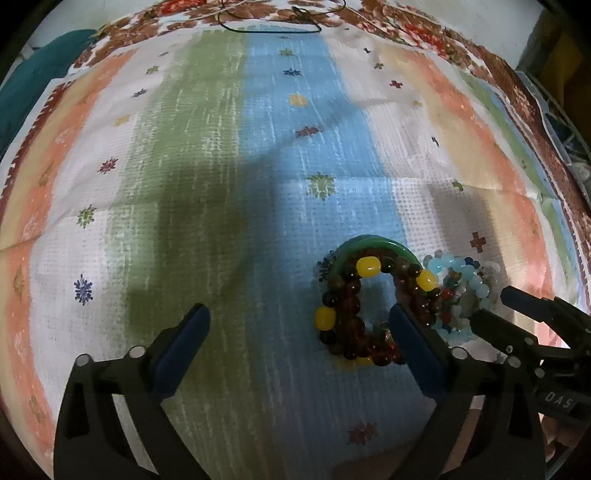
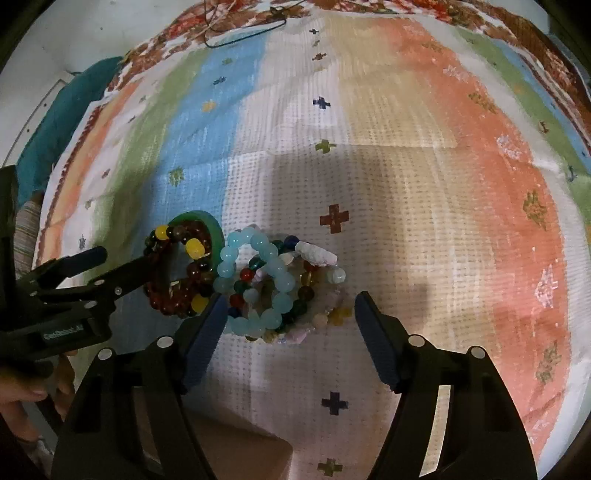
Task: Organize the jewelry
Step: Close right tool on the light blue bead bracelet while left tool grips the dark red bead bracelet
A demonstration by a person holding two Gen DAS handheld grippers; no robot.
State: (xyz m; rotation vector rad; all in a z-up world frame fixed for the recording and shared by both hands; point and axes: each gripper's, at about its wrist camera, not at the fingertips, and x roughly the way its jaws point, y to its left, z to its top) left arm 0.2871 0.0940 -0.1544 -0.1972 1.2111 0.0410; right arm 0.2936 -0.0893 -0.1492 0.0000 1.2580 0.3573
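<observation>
Surface: a waffle-textured cloth (image 2: 388,177) with pastel stripes of green, blue, white, cream and coral and small cross and flower motifs is covering the counter; a floral brown border is running along its far edge, with a thin dark cord (image 1: 269,29) lying there.

The jewelry is sitting as one heap near the middle of the cloth. A bracelet of dark amber-brown beads with yellow accent beads (image 1: 351,321) is leaning against a smooth green bangle (image 1: 373,245); touching it on the right, a bracelet of pale aqua glassy beads (image 2: 258,280) is lying tangled with mixed multicoloured beads and a whitish rough-stone piece (image 2: 317,254). Judgement: bunched like this, the pieces need pulling apart one at a time.

The left tongs (image 1: 299,332) are standing spread wide, the right finger dipping inside the amber loop, pinching nothing. The right tongs (image 2: 290,314) are straddling the aqua heap, pads apart from it, probably to steady or lift it.
</observation>
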